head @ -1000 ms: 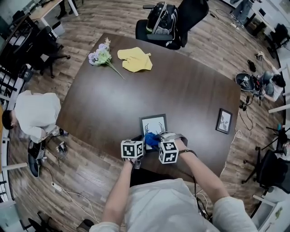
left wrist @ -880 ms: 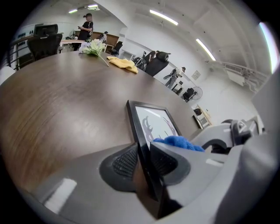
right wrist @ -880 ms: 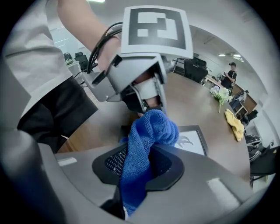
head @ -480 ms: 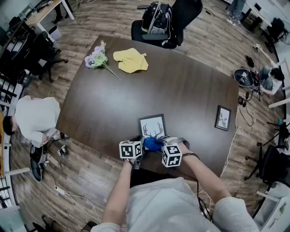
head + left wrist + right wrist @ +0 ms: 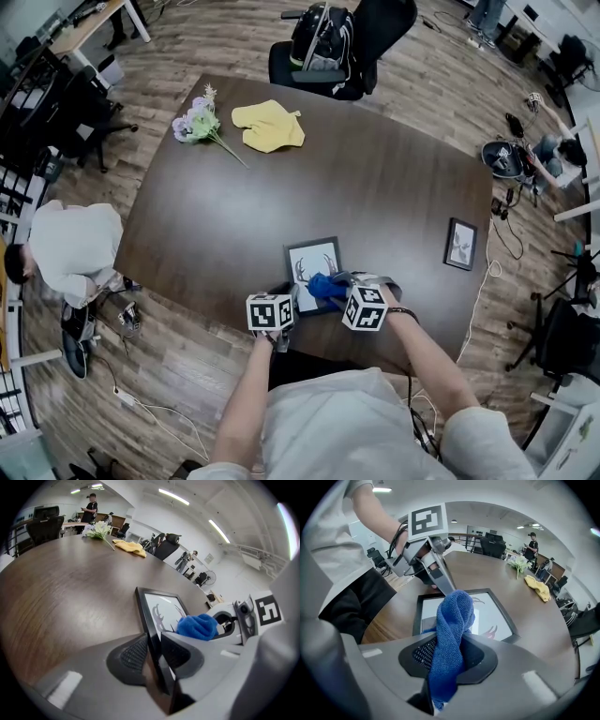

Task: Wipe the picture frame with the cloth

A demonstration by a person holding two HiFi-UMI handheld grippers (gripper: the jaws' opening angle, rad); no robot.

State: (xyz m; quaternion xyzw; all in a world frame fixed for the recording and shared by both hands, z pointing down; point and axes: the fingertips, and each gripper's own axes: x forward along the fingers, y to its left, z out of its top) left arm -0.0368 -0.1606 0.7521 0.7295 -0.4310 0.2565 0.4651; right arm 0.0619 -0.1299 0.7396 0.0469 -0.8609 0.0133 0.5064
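My left tool [image 5: 157,656] pinches the picture frame [image 5: 314,262] by its edge at the near side of the tabletop [image 5: 356,178] while my right tool [image 5: 447,656], clamped on the blue cloth [image 5: 452,620], rests it on the frame's face: wiping seems begun, not finished.

The head camera is looking steeply down on the table [image 5: 328,187], while cameras riding the left gripper [image 5: 292,294] and right gripper [image 5: 336,284] are peering close along their jaws, all sharing the picture frame [image 5: 315,262].
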